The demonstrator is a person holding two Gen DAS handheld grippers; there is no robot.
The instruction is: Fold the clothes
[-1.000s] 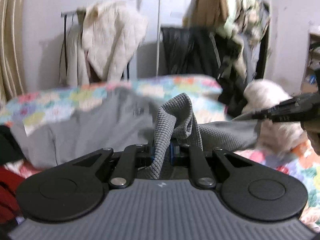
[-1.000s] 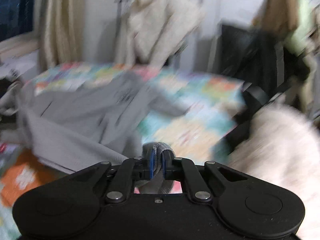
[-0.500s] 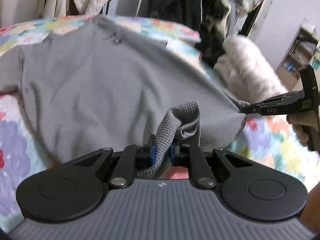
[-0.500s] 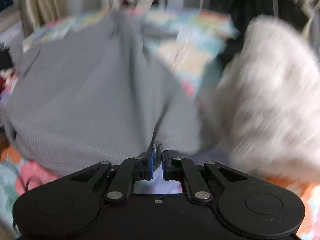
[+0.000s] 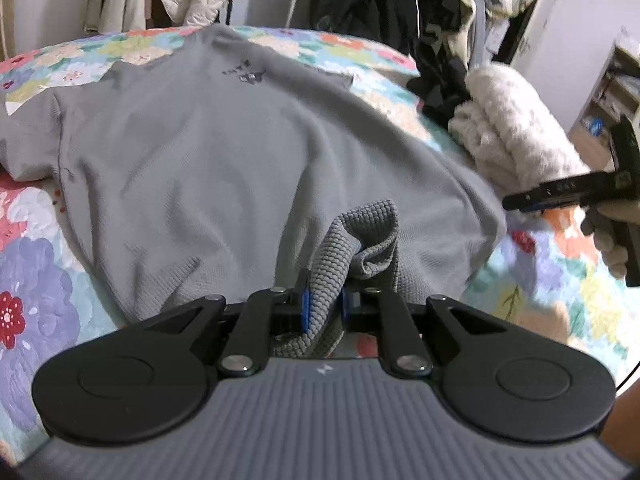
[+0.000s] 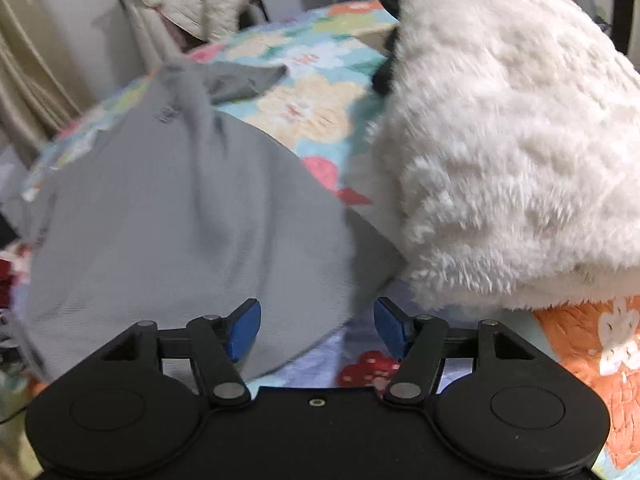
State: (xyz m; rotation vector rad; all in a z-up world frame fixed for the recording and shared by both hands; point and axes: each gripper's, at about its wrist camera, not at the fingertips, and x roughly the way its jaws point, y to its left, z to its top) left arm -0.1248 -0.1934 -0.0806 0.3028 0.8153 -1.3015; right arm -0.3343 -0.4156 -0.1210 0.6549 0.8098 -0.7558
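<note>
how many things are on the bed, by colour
grey: 1, the grey sweater, hem pinched in the left gripper
cream-white: 1, the fluffy folded garment, beside the open right gripper
black: 1, dark clothing at the far edge
total: 3

Our left gripper (image 5: 324, 306) pinches a bunched fold of the grey sweater (image 5: 224, 160), which spreads ahead of it over the floral bedspread (image 5: 36, 264). To its right we see the right gripper (image 5: 520, 202), slightly blurred, seemingly just off the sweater's edge.
</note>
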